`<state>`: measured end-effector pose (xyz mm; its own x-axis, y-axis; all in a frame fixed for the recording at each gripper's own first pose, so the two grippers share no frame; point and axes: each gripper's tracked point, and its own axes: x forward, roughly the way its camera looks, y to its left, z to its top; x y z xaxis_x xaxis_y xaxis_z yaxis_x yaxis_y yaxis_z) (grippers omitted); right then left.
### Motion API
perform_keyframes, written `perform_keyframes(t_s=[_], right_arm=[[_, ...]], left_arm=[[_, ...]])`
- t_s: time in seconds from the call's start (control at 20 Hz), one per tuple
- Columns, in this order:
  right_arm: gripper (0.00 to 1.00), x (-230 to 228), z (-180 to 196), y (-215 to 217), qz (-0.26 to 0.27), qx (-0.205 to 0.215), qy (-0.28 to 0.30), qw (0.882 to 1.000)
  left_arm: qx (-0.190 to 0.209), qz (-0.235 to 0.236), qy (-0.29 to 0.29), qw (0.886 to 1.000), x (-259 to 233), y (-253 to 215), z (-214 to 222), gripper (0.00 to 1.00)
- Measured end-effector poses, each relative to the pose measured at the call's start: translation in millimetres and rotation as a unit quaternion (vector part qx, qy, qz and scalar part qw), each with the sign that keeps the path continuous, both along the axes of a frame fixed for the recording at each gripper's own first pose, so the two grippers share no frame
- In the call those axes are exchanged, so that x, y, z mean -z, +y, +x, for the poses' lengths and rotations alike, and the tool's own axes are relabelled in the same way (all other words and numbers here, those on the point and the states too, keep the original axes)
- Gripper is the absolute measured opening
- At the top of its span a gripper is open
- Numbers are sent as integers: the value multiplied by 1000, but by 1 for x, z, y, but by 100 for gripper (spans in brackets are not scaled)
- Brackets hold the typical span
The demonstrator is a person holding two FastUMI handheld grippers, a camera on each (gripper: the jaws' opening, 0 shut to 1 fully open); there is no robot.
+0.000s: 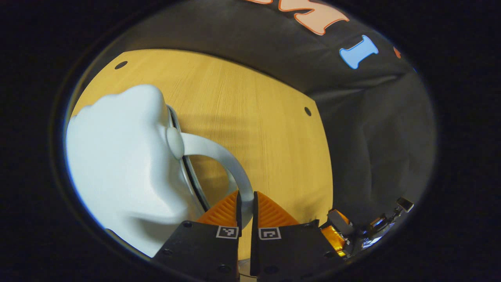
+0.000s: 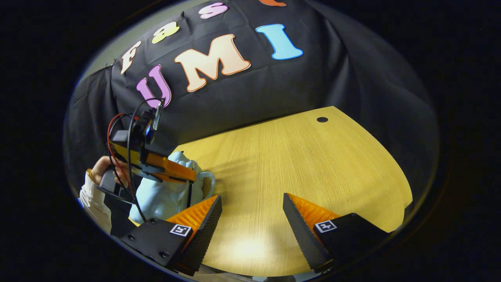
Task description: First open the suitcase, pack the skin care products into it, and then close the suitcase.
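In the left gripper view, the left gripper [image 1: 245, 203] is closed on the curved handle [image 1: 219, 150] of the small white suitcase [image 1: 121, 164]: both fingers press on the thin white arch, one from each side. From the jaws, the handle rises forward and bends to the left, where it joins the case at a round knob. The body of the case lies to the left of the jaws, and its metal seam [image 1: 187, 164] runs just beside the handle, between the two shells. To the right of the jaws there is bare wooden table [image 1: 266, 129].

In the right gripper view, the right gripper [image 2: 252, 215] is wide open and holds nothing; between its fingers I see only table. The suitcase is far to the left of these jaws, under the other gripper and the person's hand [image 2: 107, 168].

So the left hand is the nearer one, already on the case. I judge the opening is not yet done. I cannot tell where the skin care products are.
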<state>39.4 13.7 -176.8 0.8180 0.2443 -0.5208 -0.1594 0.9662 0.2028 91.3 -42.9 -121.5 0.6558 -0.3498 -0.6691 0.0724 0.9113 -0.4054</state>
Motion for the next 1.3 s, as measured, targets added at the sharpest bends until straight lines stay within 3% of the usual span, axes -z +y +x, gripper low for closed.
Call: perform_keyframes(t_s=[0.3,0.4,0.5,0.55,0.65,1.3], right_arm=[[98,-13,5,-15,-1,7,-17,1000],[94,-16,7,-17,3,8,-22,1000],[98,-17,8,-18,6,6,-22,1000],[98,-17,7,-19,5,4,-22,1000],[98,-20,6,-19,4,-1,-26,1000],[98,-25,-4,-21,3,-36,-31,999]], left_arm=[[-13,85,3,996,5,10,-13,13],[-9,108,-4,994,6,8,-27,27],[-2,122,-28,992,-2,-3,-36,55],[-3,141,-37,989,-3,-5,-40,84],[-11,186,-54,981,-3,0,-48,97],[-23,214,-51,975,18,-22,-92,96]])
